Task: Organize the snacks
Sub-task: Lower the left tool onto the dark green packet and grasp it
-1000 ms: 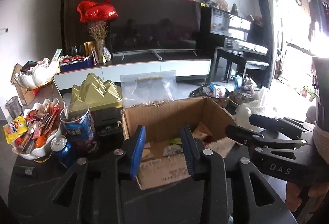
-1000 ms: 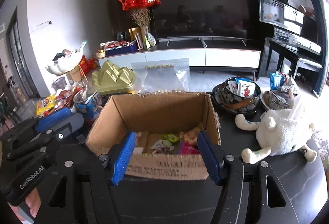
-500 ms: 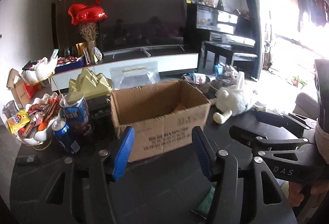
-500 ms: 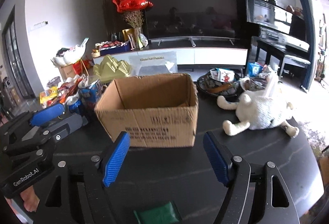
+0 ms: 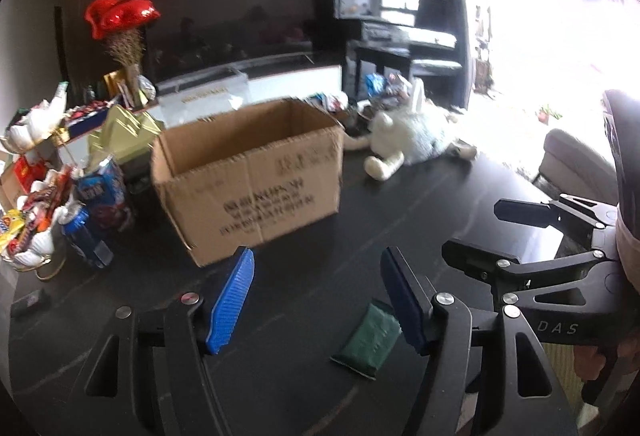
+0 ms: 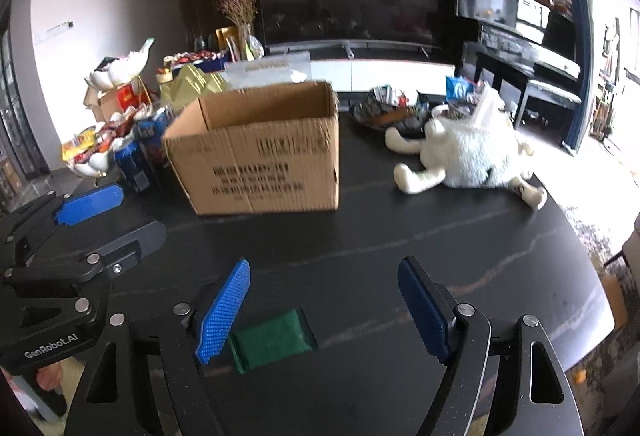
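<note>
Snacks seem mostly unsorted: 1 green packet [image 6: 272,338] lies on the table [image 6: 440,236] short of the cardboard box [image 6: 260,152], both the left gripper [image 5: 320,300] and right gripper [image 6: 324,312] spread wide and empty.

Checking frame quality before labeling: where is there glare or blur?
Left wrist view: the window at right is blown out to white, and the cardboard box shows motion smear. Right wrist view: evenly lit, box print slightly blurred; the green packet is legible.

Our left gripper [image 5: 316,292] held low and level, blue pads spread wide apart, our right gripper [image 6: 324,308] alongside it, likewise gaping with nothing between its fingers
</note>
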